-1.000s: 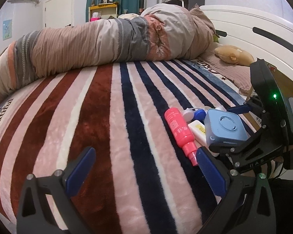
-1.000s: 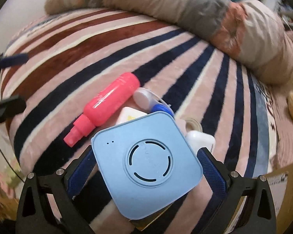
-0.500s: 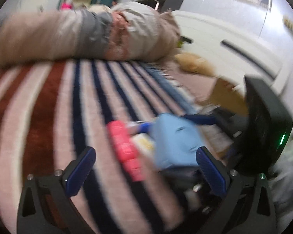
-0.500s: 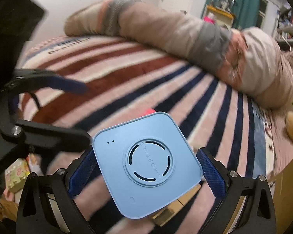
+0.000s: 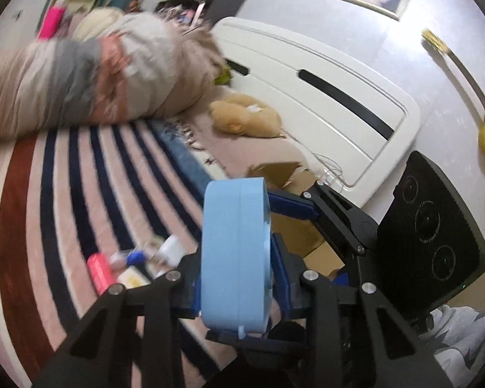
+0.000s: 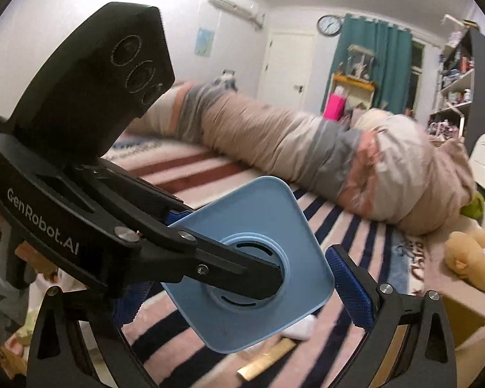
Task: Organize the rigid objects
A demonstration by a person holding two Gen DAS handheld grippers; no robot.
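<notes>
Blue box (image 5: 234, 255) was up in air over bed (image 5: 80, 194), clamped in left claw (image 5: 234, 278). Right claw (image 6: 242, 278) looked wide, maybe letting go. Best: left squeezes firm, right backs off slow.

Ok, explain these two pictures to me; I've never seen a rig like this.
No robot here: a person holds two hand grippers, each with a fisheye camera looking along its fingers. One picture is from the left gripper, the other from the right gripper, so each shows the other. The left one clamps a light blue box by its flat faces, above a striped blanket. The right one's pads flank the box; whether they press it is unclear. A pink bottle lies on the blanket.
</notes>
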